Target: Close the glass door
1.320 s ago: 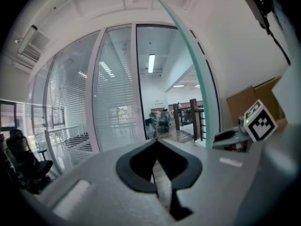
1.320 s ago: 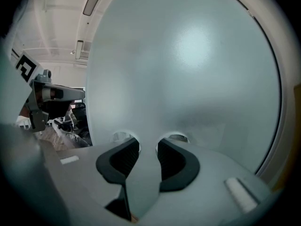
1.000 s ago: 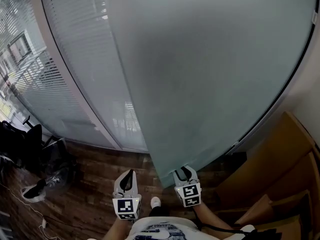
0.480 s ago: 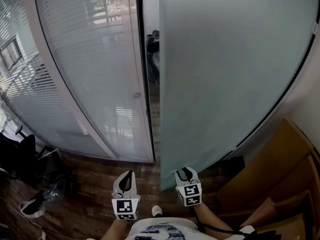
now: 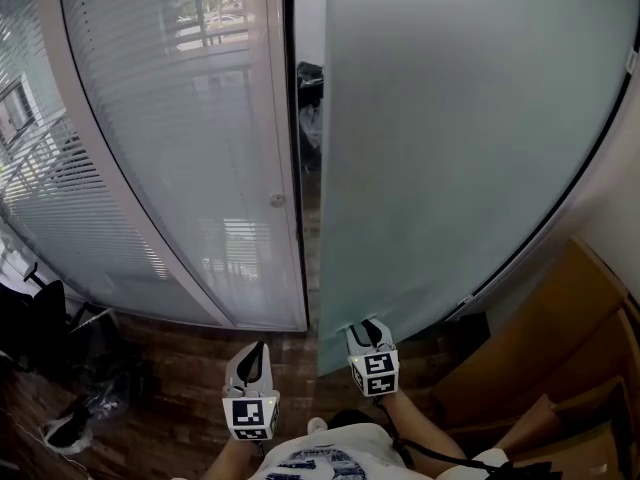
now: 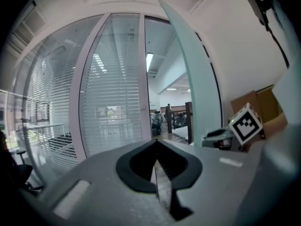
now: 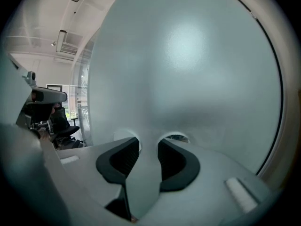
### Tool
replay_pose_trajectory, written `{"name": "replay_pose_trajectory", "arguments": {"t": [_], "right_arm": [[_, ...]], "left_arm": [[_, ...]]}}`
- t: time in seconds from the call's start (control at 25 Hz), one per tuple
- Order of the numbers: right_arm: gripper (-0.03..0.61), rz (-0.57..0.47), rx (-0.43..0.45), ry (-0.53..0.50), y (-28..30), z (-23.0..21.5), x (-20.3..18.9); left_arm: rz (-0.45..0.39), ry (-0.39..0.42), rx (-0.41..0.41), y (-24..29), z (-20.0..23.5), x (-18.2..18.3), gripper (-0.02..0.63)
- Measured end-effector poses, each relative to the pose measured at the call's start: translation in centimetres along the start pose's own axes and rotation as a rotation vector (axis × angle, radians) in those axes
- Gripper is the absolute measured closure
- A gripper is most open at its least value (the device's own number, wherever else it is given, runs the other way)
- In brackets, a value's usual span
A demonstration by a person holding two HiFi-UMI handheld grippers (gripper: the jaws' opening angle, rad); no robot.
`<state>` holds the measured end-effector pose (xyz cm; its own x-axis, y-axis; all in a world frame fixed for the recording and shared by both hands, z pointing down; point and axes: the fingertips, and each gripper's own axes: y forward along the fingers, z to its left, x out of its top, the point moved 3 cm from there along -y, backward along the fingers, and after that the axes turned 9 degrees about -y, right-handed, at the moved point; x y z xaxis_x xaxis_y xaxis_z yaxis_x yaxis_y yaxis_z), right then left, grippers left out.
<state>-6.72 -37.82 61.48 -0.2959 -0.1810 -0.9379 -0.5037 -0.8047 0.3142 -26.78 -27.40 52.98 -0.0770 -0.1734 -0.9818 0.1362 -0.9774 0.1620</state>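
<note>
Clamping the free edge of the glass door (image 5: 470, 138), which rises just ahead of it, the right gripper (image 5: 370, 330) grips a panel likely heavy, stiff, slick and breakable; the left gripper (image 5: 257, 353) alongside is closed, empty.

2 jaws of the right gripper (image 7: 149, 147) clamped the frosted glass door (image 7: 188, 69) by its edge; an office chair (image 7: 64, 125) stood left of it.

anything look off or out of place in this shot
Nothing is broken or spilled. The only thing off: the frosted glass door stands ajar, a dark gap between its edge and the blinds panel. The right gripper clamps its free edge; the left gripper is shut, empty.
</note>
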Motion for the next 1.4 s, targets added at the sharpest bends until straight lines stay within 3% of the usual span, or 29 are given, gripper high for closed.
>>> {"name": "replay_pose_trajectory", "arguments": {"t": [0.48,1.4], "right_arm": [[0.453,-0.02,-0.038,0.004,6.5,-1.5,2.6],[0.446,-0.016,-0.082,0.003,15.9,-4.1,4.6]], "left_arm": [[0.007,-0.032,0.082,0.7,3.5,-0.4,0.611],[0.008,-0.039,0.17,9.3,7.4,1.8,0.611]]}}
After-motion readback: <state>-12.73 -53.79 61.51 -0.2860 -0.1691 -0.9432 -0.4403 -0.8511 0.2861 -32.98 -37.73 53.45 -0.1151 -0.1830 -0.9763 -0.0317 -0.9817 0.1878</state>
